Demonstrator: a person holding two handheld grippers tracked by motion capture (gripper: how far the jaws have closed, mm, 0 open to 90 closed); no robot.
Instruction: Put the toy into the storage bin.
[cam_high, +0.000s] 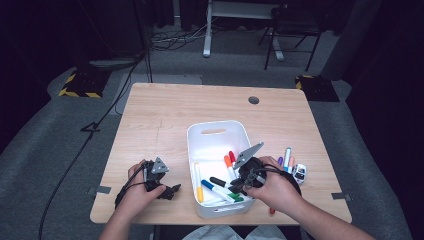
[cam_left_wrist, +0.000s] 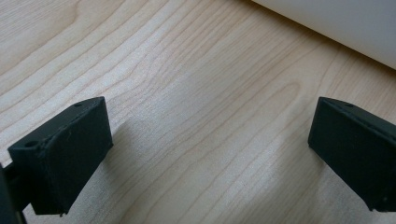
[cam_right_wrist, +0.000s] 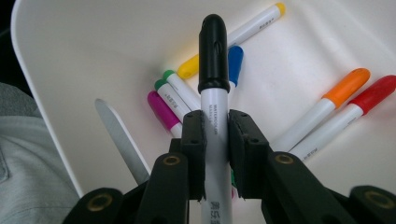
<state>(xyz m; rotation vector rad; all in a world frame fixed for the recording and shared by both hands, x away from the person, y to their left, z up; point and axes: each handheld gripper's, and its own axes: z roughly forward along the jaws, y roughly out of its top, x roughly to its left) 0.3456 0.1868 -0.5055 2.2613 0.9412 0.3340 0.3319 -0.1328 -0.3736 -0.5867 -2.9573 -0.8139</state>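
We work on a pale wooden surface (cam_high: 165, 115), and we take the white bin (cam_high: 218, 130) at its middle as our landmark. Inside the bin lie loose markers: orange-capped (cam_right_wrist: 343, 88) and red-capped (cam_right_wrist: 373, 93) ones toward one wall, with yellow (cam_right_wrist: 252, 25), blue, green and magenta ones clustered nearer its middle. Just outside the bin's right wall a few more markers (cam_high: 287, 157) and a small toy car (cam_high: 299, 173) wait on the surface.

What could go wrong, as we judge it: the black-capped marker (cam_right_wrist: 214, 56) is pinched low on its barrel, with most of its length standing beyond the pads, so it could pivot or slip if we knock its cap against the bin's floor or a lying marker as we lower it. Letting go too high could make it bounce and roll.

The right gripper (cam_right_wrist: 215, 135) hangs over the bin's near end, its jaws pressed onto the white barrel of the black-capped marker, which points into the bin. The left gripper (cam_left_wrist: 210, 140) rests left of the bin, close to its wall, jaws spread wide over bare wood, touching nothing.
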